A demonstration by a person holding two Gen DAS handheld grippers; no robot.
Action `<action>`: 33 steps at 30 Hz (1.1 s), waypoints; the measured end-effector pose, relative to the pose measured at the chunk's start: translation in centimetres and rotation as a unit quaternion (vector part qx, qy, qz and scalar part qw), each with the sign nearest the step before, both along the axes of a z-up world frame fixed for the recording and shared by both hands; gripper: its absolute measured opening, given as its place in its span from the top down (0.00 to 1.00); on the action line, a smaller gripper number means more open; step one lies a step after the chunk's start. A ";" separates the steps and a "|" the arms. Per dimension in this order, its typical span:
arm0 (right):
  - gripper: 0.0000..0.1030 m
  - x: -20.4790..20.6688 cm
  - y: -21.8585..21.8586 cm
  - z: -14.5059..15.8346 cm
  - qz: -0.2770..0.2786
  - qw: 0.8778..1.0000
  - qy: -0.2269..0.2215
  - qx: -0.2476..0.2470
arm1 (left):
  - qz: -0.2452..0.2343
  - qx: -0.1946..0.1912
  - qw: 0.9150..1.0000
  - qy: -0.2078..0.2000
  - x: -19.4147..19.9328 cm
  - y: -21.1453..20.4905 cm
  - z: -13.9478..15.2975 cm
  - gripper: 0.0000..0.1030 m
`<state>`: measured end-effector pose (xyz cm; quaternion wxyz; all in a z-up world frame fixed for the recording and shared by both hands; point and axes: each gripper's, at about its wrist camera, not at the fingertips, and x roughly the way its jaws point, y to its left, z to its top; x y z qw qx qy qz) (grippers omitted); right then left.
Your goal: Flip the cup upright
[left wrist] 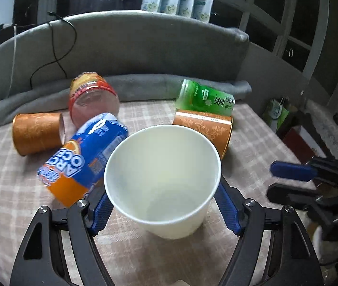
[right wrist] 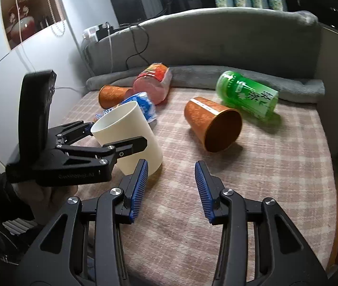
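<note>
A white paper cup [left wrist: 161, 178] is held between my left gripper's blue pads, mouth up and tilted toward the camera. In the right wrist view the same cup [right wrist: 130, 133] leans with its base near the checked cloth, and my left gripper [right wrist: 111, 138] is shut on its sides. My right gripper [right wrist: 171, 186] is open and empty just right of the cup, above the cloth; it also shows at the right of the left wrist view [left wrist: 288, 181].
Two orange cups [right wrist: 213, 124] [right wrist: 113, 95] lie on their sides on the checked tablecloth [right wrist: 276, 166]. A green bottle [right wrist: 247, 95], a blue-orange bottle [left wrist: 83, 159] and a red snack pack [left wrist: 92, 100] also lie there. A grey sofa back [right wrist: 216, 38] rises behind.
</note>
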<state>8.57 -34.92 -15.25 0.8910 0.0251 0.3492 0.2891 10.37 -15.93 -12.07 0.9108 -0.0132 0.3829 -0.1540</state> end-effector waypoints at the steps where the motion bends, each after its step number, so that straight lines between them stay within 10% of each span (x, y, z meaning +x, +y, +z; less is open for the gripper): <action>1: 0.58 0.0 -0.2 0.0 -0.003 1.000 0.000 0.004 | -0.002 0.004 1.000 -0.004 0.0 -0.1 -0.1 0.26; 22: 0.58 -3.1 0.2 2.4 -0.048 0.997 -0.062 0.015 | -0.021 0.002 1.000 -0.018 -3.6 0.6 2.1 0.21; 33: 0.21 -4.7 1.0 4.9 -0.154 0.980 -0.129 -0.006 | 0.063 -0.019 0.989 -0.130 -8.3 5.6 7.0 0.21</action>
